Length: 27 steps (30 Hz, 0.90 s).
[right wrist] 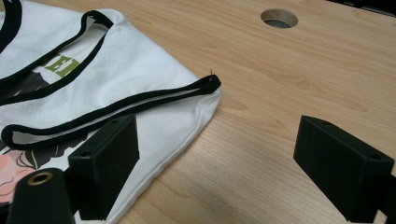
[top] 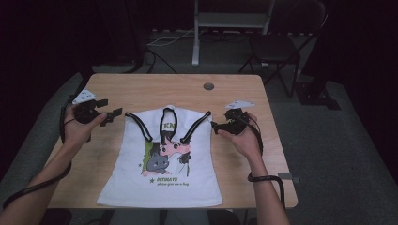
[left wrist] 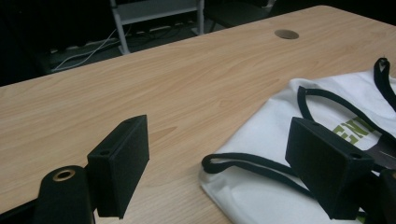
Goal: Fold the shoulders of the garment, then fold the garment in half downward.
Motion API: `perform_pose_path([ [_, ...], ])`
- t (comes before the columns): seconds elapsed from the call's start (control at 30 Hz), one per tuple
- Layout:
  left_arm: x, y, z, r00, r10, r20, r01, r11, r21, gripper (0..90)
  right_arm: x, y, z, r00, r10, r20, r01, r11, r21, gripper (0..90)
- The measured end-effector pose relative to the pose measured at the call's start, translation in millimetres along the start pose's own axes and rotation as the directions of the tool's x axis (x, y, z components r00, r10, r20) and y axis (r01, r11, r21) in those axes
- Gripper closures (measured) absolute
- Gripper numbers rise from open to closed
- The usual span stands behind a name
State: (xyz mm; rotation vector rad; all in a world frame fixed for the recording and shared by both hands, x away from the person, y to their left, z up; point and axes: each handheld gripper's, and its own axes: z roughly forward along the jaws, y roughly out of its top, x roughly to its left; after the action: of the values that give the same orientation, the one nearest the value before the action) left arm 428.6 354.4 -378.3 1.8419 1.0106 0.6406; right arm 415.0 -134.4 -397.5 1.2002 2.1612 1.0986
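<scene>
The left gripper (left wrist: pixel 219 172) has its fingers (left wrist: pixel 119 170) released and spread wide, nothing between them, poised above bare wood just off the near shoulder corner of the white sleeveless top (left wrist: pixel 280 154). The right gripper (right wrist: pixel 224 172) has its fingers (right wrist: pixel 105 168) equally released; one pad hovers over the garment's black-trimmed edge and the other over the wood, so the cloth is not pinched. From the high view, the left gripper (top: pixel 112 115) and right gripper (top: pixel 217 126) flank the two shoulder corners of the top (top: pixel 162 183), a stance that probably serves for pulling or straightening its upper edge evenly. The top lies flat, print side up, in the middle of the wooden counter (top: pixel 141 86), hem toward the person. Its black straps (top: pixel 141 126) look folded inward over the chest, though the dim light makes the exact folds hard to read. A round cable hole (top: pixel 208 86) sits beyond the collar, well apart.
</scene>
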Motion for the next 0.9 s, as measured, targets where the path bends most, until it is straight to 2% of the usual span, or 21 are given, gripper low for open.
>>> perform_pose_path([
  [0.27, -1.3, 6.4, 0.1, 0.9999, 0.009, 0.006, -0.009, 1.0000, 0.003, 21.1, -1.0, 9.5, -3.6, 1.0000, 0.000, 0.001, 0.000, 0.9999, -0.010, 13.5],
  [0.43, 0.4, 16.3, 14.3, 0.9999, 0.014, 0.002, -0.014, 0.9994, 0.033, 21.1, -7.9, 16.8, 3.4, 1.0000, 0.003, 0.006, -0.003, 1.0000, 0.003, 13.6],
  [0.47, 2.1, 18.5, 19.2, 0.9999, 0.015, -0.002, -0.015, 0.9989, 0.044, 21.1, -12.1, 21.7, 8.1, 0.9998, 0.015, 0.009, -0.015, 0.9998, 0.012, 13.8],
  [0.53, 5.2, 23.1, 29.1, 1.0000, -0.007, -0.001, 0.007, 0.9985, 0.053, 21.1, -14.7, 24.4, 10.7, 0.9998, 0.021, 0.006, -0.021, 0.9996, 0.016, 15.0],
  [0.57, 7.3, 25.8, 33.9, 0.9999, -0.016, -0.002, 0.016, 0.9978, 0.064, 21.2, -19.6, 30.5, 17.4, 0.9989, 0.047, 0.001, -0.047, 0.9987, 0.020, 15.5],
  [0.6, 8.8, 28.2, 39.0, 0.9996, -0.026, -0.007, 0.026, 0.9973, 0.069, 21.2, -19.6, 30.5, 17.4, 0.9989, 0.047, 0.001, -0.047, 0.9987, 0.020, 15.5],
  [0.63, 10.7, 30.3, 43.6, 0.9994, -0.032, -0.011, 0.033, 0.9966, 0.075, 21.2, -25.2, 37.1, 25.3, 0.9986, 0.052, 0.005, -0.052, 0.9982, 0.031, 21.7],
  [0.73, 14.8, 34.8, 54.3, 0.9986, -0.044, -0.028, 0.046, 0.9944, 0.095, 21.2, -28.4, 43.9, 33.5, 0.9973, 0.073, 0.010, -0.073, 0.9967, 0.035, 23.1],
  [0.83, 15.3, 35.8, 63.0, 0.9979, -0.061, -0.022, 0.063, 0.9918, 0.111, 21.2, -27.6, 52.6, 46.9, 0.9969, 0.078, 0.015, -0.078, 0.9955, 0.053, 25.8],
  [0.87, 14.2, 35.6, 66.1, 0.9978, -0.064, -0.018, 0.066, 0.9910, 0.117, 21.2, -24.4, 55.7, 57.4, 0.9963, 0.085, 0.009, -0.086, 0.9938, 0.071, 28.3],
  [0.9, 13.2, 34.9, 69.1, 0.9982, -0.057, -0.019, 0.059, 0.9894, 0.133, 21.2, -24.4, 55.7, 57.4, 0.9963, 0.085, 0.009, -0.086, 0.9938, 0.071, 28.3],
])
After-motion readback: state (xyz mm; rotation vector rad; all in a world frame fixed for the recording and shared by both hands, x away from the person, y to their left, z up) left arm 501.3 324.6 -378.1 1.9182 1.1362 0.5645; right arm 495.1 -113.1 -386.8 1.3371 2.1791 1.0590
